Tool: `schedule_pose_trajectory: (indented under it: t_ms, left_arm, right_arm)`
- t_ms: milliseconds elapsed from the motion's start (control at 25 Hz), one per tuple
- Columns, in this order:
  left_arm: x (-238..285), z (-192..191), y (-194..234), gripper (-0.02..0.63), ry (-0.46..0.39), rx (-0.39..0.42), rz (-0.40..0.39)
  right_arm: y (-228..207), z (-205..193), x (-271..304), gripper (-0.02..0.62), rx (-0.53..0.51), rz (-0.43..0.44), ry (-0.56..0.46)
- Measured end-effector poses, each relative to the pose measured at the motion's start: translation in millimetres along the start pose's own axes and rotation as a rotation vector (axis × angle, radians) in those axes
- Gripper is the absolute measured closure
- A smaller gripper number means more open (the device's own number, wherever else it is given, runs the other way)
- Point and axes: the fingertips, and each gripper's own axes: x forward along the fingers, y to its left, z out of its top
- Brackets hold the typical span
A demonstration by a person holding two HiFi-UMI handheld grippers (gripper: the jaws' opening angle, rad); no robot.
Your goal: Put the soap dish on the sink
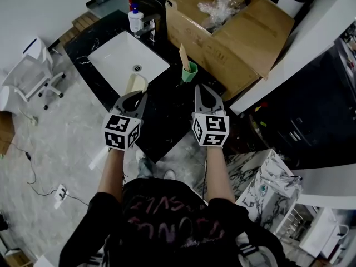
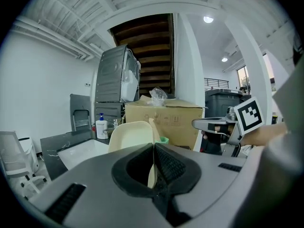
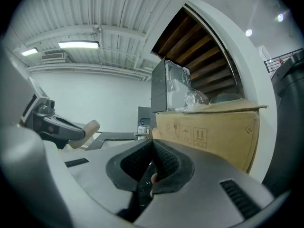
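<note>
Left gripper view first: the left gripper [image 2: 154,151] has its jaws pinched shut on the rim of the cream plastic soap dish [image 2: 132,134]. The dish stands on edge above them, so it's up in the air and not set down yet. In the head view the dish hangs right at the near edge of the white rectangular sink basin [image 1: 119,54], over the black marble worktop [image 1: 167,110]. My guess is the edge grip is so it can be tipped flat and let go beside the basin. The right gripper [image 3: 153,146] has its jaws closed on nothing and just hangs next to the left one, out of the way. Further back there's a white pump bottle [image 1: 135,20] by the tap, a green cup [image 1: 189,72] and a big cardboard box [image 1: 233,32].
</note>
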Motion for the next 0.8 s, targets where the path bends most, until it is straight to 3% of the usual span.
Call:
schedule_pose_trajectory:
  t_ms: [440, 800]
  left_arm:
    - [32.9, -1.4, -2.9, 0.581, 0.045, 0.036, -0.061]
    - [68.4, -64.7, -21.9, 0.581, 0.252, 0.075, -0.129]
  right_arm:
    - [-10.9, 11.2, 18.1, 0.581, -0.004, -0.034, -0.019]
    - [-20.9, 12.8, 22.4, 0.581, 0.006, -0.052, -0.018]
